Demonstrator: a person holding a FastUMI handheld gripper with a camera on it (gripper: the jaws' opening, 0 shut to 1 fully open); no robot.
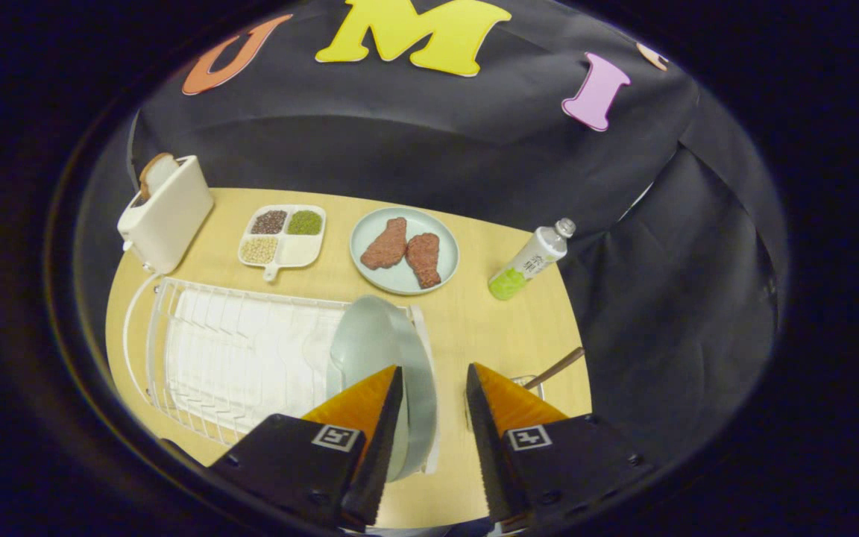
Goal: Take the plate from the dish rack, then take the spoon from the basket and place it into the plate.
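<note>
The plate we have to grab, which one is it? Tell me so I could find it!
Find the white wire dish rack on the wooden table, in front of the toaster. At the rack's right end stands the plate, pale grey-green, upright on its edge. The open gripper has one finger on each side of its rim. The other plate lies flat with meat on it.

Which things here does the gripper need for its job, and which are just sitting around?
For the job:
- plate, upright in the dish rack
- spoon handle sticking out of the basket
- hand-held gripper, fingers open, plate's rim between them

Just sitting there:
- toaster
- bean tray
- meat plate
- bottle
</note>
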